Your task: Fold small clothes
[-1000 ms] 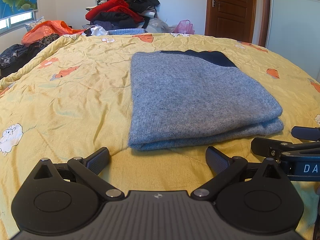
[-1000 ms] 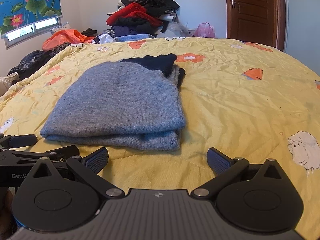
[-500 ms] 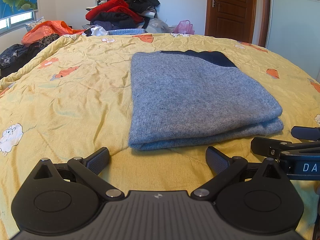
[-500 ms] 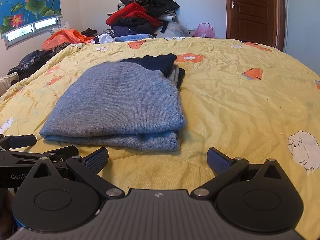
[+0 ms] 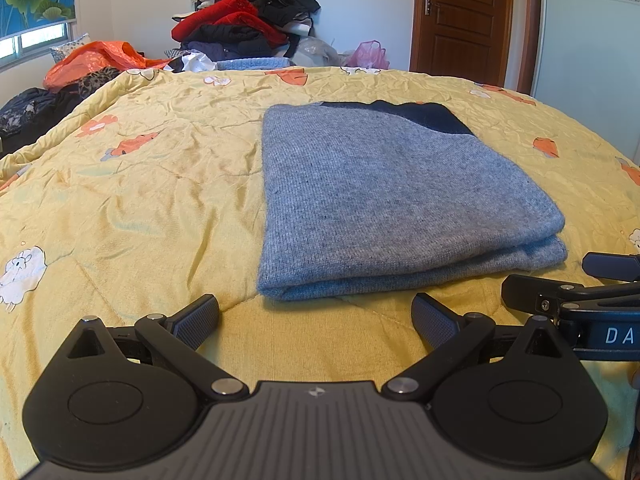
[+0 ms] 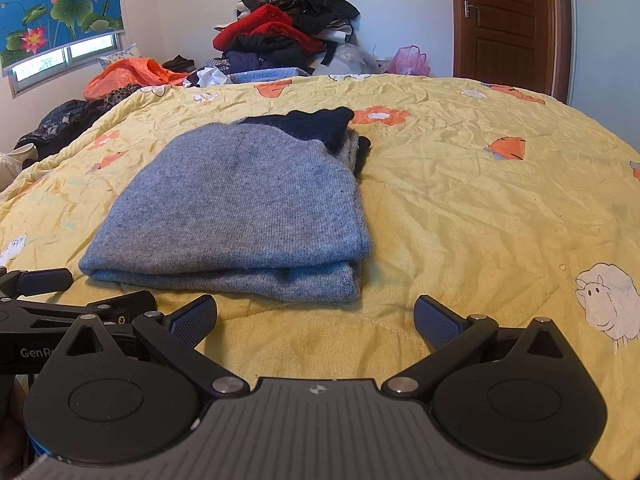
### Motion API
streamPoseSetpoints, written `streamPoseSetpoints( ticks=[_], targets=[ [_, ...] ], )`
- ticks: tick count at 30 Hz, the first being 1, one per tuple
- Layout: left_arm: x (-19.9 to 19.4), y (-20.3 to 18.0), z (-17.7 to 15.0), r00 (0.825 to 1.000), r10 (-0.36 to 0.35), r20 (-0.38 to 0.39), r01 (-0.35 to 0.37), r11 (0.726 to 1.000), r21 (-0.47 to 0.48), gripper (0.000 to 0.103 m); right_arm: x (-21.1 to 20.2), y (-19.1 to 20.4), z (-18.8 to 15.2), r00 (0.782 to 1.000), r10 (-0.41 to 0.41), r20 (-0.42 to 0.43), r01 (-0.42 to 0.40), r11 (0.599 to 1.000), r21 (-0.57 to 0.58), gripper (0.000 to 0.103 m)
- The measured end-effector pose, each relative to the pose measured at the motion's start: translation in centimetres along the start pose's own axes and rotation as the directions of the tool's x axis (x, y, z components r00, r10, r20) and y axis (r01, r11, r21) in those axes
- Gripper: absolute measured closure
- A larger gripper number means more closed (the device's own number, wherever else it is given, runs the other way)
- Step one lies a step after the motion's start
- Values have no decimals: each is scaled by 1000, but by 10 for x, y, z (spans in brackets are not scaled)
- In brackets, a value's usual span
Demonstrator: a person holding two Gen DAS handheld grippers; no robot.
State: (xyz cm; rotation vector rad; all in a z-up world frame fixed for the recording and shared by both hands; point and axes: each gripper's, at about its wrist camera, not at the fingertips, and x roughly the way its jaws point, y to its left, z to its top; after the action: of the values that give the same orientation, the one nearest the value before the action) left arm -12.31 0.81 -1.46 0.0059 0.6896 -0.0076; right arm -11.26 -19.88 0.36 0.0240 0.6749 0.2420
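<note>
A grey-blue knit sweater (image 5: pixel 384 196) with a dark navy part at its far end lies folded into a flat rectangle on the yellow quilt (image 5: pixel 140 208). In the right wrist view the same sweater (image 6: pixel 240 208) shows two stacked layers at its near edge. My left gripper (image 5: pixel 316 318) stands open just short of the sweater's near edge, nothing between its fingers. My right gripper (image 6: pixel 316 316) is open too, low over the quilt by the sweater's near right corner. Each gripper shows at the edge of the other's view.
A heap of red, black and dark clothes (image 5: pixel 248 24) is piled beyond the bed's far edge, with an orange bag (image 5: pixel 96 60) to its left and a pink bag (image 5: pixel 368 54) to its right. A brown door (image 5: pixel 464 20) stands at the back right.
</note>
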Motion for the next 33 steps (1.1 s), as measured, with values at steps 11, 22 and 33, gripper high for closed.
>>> streamPoseSetpoints(
  ticks=[11,22,33],
  targets=[
    [0,0,0,1000,0,0,0,1000,0,0,0,-1,0,1000,0,0,0,1000,0,0],
    [0,0,0,1000,0,0,0,1000,0,0,-1,-2,0,1000,-23,9,23,1000,18,0],
    [0,0,0,1000,0,0,0,1000,-1,0,7,-1,2,995,-86,-45,83,995,-57,0]
  ],
)
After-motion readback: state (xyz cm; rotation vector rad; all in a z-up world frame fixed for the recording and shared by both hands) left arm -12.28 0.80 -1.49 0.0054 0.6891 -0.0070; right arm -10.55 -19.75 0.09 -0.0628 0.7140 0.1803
